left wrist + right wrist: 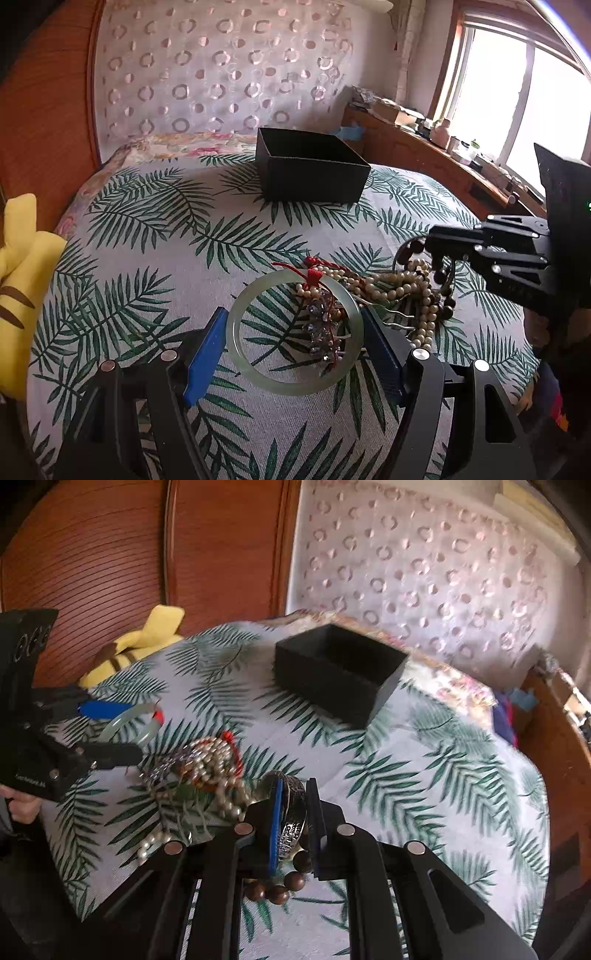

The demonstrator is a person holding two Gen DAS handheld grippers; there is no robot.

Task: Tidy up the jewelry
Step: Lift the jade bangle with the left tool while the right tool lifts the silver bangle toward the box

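A pale green jade bangle (236, 332) sits between the blue pads (205, 354) of my left gripper (293, 321), which press on its two sides. A tangle of cream bead strands (399, 288), red cord and a crystal bracelet (325, 328) lies across and beside the bangle. My right gripper (295, 786) is shut on an engraved dark metal bangle (291, 812); a dark wooden bead bracelet (277, 886) hangs under it. An open black box (310, 177) (332, 672) stands farther back on the bed. The right gripper (432, 254) hovers over the pile's right side.
Everything rests on a bedspread with a green palm-leaf print (166, 229). A yellow plush toy (22, 258) lies at the left edge. A wooden headboard (48, 110) and a cluttered wooden desk (424, 155) border the bed.
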